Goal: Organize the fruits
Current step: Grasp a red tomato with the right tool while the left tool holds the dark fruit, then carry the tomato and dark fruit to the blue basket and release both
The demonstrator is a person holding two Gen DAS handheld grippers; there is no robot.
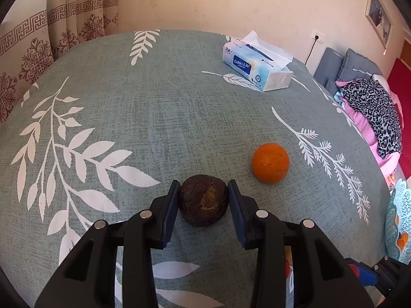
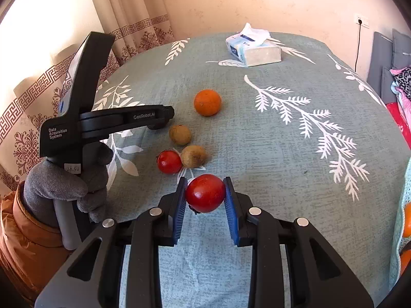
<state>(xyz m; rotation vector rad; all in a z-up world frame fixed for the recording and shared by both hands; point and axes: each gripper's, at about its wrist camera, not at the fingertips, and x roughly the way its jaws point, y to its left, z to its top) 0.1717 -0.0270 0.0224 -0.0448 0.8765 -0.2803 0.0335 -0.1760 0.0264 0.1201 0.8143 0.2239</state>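
In the left wrist view my left gripper point(image 1: 203, 191) is shut on a dark brown round fruit point(image 1: 204, 200), held over the table. An orange point(image 1: 270, 162) lies on the cloth just right of it. In the right wrist view my right gripper point(image 2: 205, 188) is shut on a red tomato point(image 2: 205, 193). Beyond it lie a second red tomato point(image 2: 169, 161), two brown kiwis point(image 2: 193, 156) point(image 2: 180, 134) and the orange point(image 2: 207, 102). The left gripper's body point(image 2: 102, 118) shows at left, its fingertips hidden.
A teal basket point(image 1: 400, 220) holding oranges sits at the table's right edge, also in the right wrist view point(image 2: 403, 220). A tissue box point(image 1: 257, 66) stands at the far side. The table carries a grey-green leaf-print cloth point(image 1: 128, 102). Curtains hang at left, bedding at right.
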